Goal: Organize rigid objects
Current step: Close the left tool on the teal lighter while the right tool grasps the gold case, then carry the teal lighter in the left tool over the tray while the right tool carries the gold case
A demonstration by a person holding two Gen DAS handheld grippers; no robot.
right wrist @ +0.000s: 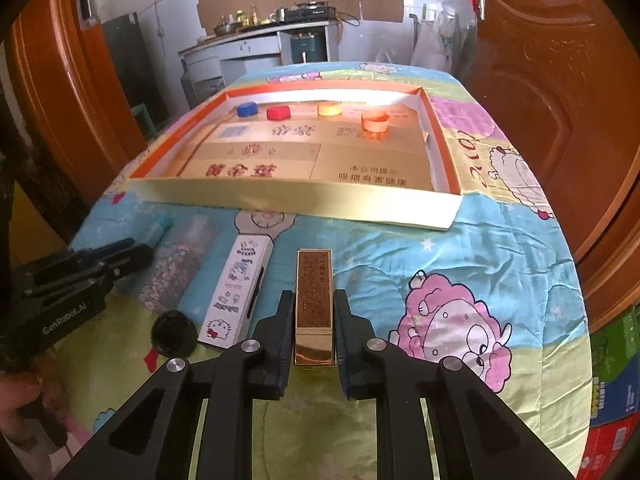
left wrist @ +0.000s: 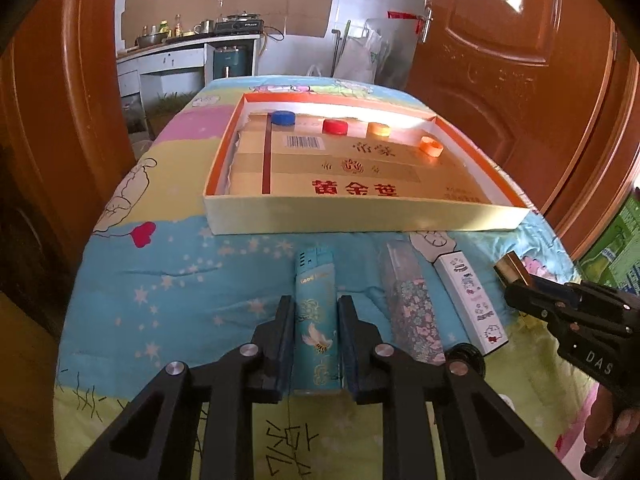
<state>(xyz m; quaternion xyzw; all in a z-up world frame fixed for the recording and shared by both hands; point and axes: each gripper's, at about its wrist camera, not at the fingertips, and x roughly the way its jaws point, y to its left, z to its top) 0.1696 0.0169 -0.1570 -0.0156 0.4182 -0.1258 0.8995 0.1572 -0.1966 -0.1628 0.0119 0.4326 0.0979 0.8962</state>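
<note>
Left hand-held gripper (left wrist: pixel 316 344) pinches teal lighter (left wrist: pixel 316 320), right hand-held gripper (right wrist: pixel 314 336) pinches gold lighter (right wrist: pixel 314 300), both probably bound for tray (left wrist: pixel 360 216) at 12 o'clock holding 4 caps.

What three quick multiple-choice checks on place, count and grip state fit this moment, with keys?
1. Where are the bottle caps?
A. In the tray
B. On the quilt
C. In a gripper

2. How many caps?
A. Two
B. Four
C. Six

3. The left gripper is:
A. Open over nothing
B. Shut on the teal lighter
C. Shut on a cap

Key: 1 A, they sit along the tray's far side; 2 B, blue, red and two orange; 3 B, the pads press its sides.
</note>
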